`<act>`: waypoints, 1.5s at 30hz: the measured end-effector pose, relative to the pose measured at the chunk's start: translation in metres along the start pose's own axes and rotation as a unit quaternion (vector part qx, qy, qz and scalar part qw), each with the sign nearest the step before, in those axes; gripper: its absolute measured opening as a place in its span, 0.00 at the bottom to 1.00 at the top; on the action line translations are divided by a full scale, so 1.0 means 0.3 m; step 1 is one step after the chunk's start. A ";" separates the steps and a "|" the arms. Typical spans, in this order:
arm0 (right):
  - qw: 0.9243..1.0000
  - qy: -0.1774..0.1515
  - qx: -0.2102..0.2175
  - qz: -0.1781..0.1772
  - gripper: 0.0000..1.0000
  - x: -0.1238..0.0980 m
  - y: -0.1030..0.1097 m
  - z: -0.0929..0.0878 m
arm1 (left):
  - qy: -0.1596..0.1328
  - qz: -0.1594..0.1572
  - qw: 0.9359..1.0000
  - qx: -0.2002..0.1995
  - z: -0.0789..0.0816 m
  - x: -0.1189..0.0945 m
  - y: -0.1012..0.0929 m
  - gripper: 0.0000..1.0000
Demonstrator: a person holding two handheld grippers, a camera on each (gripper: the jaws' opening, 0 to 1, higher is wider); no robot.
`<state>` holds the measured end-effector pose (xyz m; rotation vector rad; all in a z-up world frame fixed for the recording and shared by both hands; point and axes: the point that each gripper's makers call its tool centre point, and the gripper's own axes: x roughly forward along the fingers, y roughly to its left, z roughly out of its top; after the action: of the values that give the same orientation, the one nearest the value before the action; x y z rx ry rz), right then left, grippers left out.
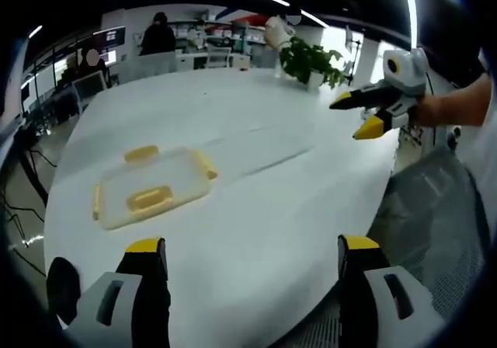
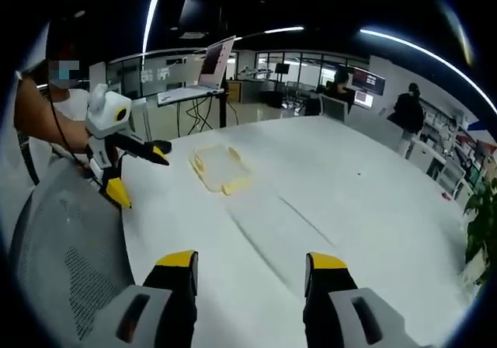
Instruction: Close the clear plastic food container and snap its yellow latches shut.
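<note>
Left gripper view: we are holding our left gripper (image 1: 252,255) wide and empty over the table's (image 1: 295,208) near edge, the box (image 1: 151,186) lying flat well ahead, probably so we can size up the approach. Its lid looks seated, yellow latches (image 1: 141,154) seemingly unsnapped. Right gripper view: we are keeping our right gripper (image 2: 251,270) parted too, empty, far from the box, likely waiting to press a latch.
</note>
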<state>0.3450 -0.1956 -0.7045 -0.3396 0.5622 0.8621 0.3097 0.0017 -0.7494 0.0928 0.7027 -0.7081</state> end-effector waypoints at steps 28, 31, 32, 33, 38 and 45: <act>0.999 -0.010 -0.007 0.032 0.52 0.086 0.000 0.098 | 0.018 0.004 1.000 0.013 -0.023 -0.027 0.100 0.87; 0.999 -0.006 -0.013 0.041 0.52 0.097 0.004 0.102 | 0.020 0.003 1.000 0.015 -0.021 -0.031 0.116 0.87; 0.999 -0.003 -0.016 0.045 0.52 0.100 0.007 0.102 | 0.023 0.005 1.000 0.016 -0.022 -0.034 0.122 0.86; 0.999 0.000 -0.017 0.047 0.51 0.103 0.008 0.102 | 0.025 0.006 1.000 0.018 -0.024 -0.035 0.128 0.86; 0.998 0.002 -0.025 0.058 0.51 0.114 0.016 0.109 | 0.028 0.008 0.999 0.022 -0.022 -0.045 0.159 0.86; 0.996 0.012 -0.040 0.076 0.51 0.136 0.029 0.116 | 0.033 0.011 0.999 0.035 -0.016 -0.055 0.201 0.85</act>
<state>0.3707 -0.1478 -0.7013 -0.3830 0.5819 1.0299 0.3359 0.0587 -0.7519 0.1889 0.7392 -0.7106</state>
